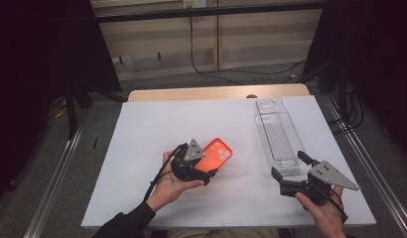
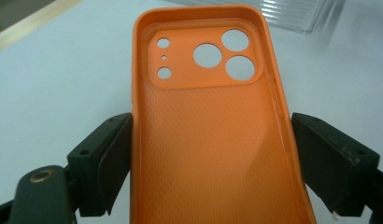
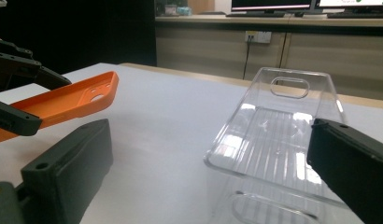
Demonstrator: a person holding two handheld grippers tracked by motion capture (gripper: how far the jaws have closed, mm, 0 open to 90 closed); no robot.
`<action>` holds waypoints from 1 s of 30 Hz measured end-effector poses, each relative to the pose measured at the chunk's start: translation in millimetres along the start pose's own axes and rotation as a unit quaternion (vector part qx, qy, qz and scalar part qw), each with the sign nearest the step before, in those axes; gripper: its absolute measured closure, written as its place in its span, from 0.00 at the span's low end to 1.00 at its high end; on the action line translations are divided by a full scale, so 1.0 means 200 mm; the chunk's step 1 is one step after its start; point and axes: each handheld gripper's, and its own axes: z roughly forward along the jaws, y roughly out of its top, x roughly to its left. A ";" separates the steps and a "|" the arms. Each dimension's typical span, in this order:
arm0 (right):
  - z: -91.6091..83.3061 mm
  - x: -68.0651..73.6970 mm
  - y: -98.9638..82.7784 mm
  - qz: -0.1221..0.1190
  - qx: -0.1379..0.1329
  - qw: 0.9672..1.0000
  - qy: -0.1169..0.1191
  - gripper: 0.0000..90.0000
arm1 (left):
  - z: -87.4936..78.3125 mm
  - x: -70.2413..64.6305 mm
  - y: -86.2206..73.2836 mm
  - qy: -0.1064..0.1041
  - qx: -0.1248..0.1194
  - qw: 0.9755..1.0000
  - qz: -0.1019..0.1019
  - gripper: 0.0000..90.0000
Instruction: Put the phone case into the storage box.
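Left gripper (image 1: 207, 174) is clamping an orange phone case (image 1: 216, 154) across its long sides, near the plain end away from the camera cutouts. In the left gripper view the jaws are pressing flat against both side walls of the case (image 2: 208, 140), open side up, textured inner face showing. From the right gripper view the case (image 3: 63, 102) is hanging tilted above the white table sheet (image 1: 157, 134), cutout end highest and nothing under it.

Right gripper (image 1: 287, 173) is standing with jaws apart, gripping nothing, right at the near end of a clear plastic packaging tray (image 1: 278, 139) that is lying on the right part of the sheet. In its own view one jaw is overlapping the tray (image 3: 273, 140) edge; contact cannot be told.

Handling judgement, case: looking light and probably flexible, like silicone or soft plastic, so the side walls are likely bowing inward under squeeze. The mid-length side grip is working; a hold nearer the corners would likely be stiffer. The matte surface should not be slippery.

Tray: thin, clear, ribbed, with a hang slot at each end. Probably light, springy, slick, and prone to skidding when nudged. Best taken by the rim at the near end.
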 end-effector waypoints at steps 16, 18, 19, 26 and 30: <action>0.11 0.14 0.04 0.011 0.023 0.999 0.027 0.06 | 0.00 -0.05 -0.02 0.012 -0.009 1.000 0.013 0.18; 0.13 0.16 0.05 0.001 0.024 0.999 0.031 0.06 | 0.00 -0.06 -0.02 0.012 -0.011 1.000 0.016 0.18; 0.14 0.16 0.06 -0.001 0.023 0.999 0.033 0.05 | 0.00 -0.06 -0.02 0.013 -0.012 1.000 0.017 0.18; 0.20 0.19 0.06 0.032 0.047 0.998 0.043 0.04 | 0.00 -0.08 -0.02 0.021 -0.010 0.999 0.028 0.18; 0.23 0.20 0.07 0.035 0.070 0.996 0.053 0.04 | 0.02 -0.09 -0.03 0.020 -0.008 0.999 0.031 0.18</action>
